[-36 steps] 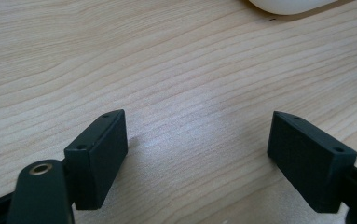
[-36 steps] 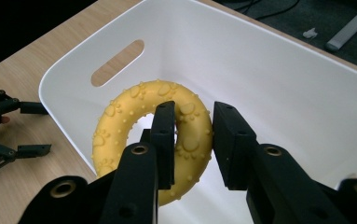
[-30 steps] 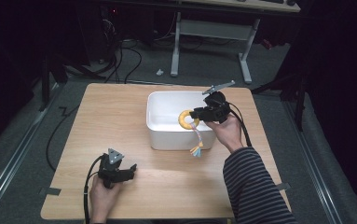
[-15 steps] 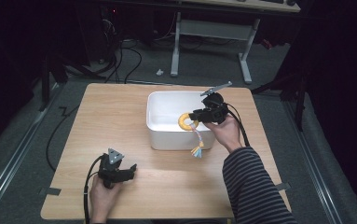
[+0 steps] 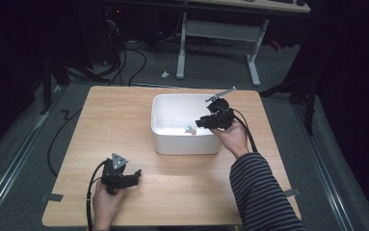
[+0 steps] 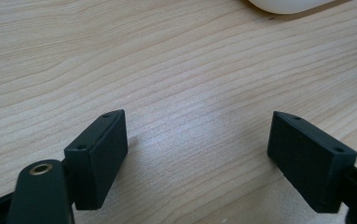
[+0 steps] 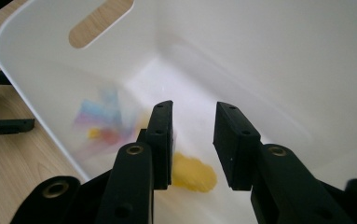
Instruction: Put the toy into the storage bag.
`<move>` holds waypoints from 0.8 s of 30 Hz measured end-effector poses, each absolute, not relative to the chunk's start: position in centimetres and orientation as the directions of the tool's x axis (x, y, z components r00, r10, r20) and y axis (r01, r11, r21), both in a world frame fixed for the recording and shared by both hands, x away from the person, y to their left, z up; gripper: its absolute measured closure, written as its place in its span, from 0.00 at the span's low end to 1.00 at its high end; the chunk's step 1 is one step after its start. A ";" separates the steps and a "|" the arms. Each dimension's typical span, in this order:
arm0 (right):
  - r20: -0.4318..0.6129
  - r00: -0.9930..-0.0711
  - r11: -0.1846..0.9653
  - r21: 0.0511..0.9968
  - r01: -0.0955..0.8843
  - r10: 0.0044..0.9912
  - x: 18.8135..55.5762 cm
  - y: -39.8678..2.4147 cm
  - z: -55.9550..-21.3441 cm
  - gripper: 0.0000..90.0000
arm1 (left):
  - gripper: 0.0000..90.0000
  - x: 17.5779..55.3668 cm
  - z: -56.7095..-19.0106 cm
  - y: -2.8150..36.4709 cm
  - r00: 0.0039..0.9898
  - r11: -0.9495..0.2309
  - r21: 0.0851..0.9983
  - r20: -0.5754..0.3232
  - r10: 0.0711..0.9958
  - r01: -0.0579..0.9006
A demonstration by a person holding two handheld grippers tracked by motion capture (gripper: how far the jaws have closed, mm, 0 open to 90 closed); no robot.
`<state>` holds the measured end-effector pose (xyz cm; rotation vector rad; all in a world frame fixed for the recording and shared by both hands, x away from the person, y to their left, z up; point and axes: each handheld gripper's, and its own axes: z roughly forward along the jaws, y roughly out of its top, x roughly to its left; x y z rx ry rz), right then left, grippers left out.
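Note:
A white plastic bin [image 5: 187,144] stands on the wooden table [image 5: 124,120]. Inside it lies a yellow ring toy [image 5: 190,129] with coloured strands. In the right gripper view the toy is blurred: the yellow part [image 7: 195,173] lies below the jaws and the pink and blue strands [image 7: 100,120] lie to their left. My right gripper [image 5: 199,122] hangs over the bin's right side, open, with nothing between its jaws [image 7: 192,135]. My left gripper [image 5: 136,175] rests low on the table's near left, open over bare wood [image 6: 197,154].
The bin's handle slot [image 7: 100,22] shows wood through it. The bin's corner [image 6: 288,4] lies some way ahead of the left gripper. Dark floor, cables and a desk frame [image 5: 218,53] lie beyond the table's far edge.
The right gripper held the yellow ring at the bin's right rim, strands hanging outside. It has opened, and the toy has dropped into the bin. The left gripper has not moved.

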<state>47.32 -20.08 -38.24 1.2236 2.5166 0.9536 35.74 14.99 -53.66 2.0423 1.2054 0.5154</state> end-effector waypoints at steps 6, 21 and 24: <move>0.107 -0.629 0.427 0.645 0.633 0.770 47.0 -20.8 -38.1 0.73 | 0.23 35.7 -53.7 15.0 0.489 -0.324 0.736 -0.011 0.872 0.594; 0.075 -0.590 0.358 0.731 0.582 0.804 44.2 -23.8 -36.7 0.60 | 0.23 35.7 -53.7 15.0 0.489 -0.324 0.736 -0.011 0.872 0.594; 0.080 -0.577 0.337 0.743 0.578 0.813 43.5 -24.6 -36.4 0.59 | 0.23 35.7 -53.7 15.0 0.489 -0.324 0.736 -0.011 0.872 0.594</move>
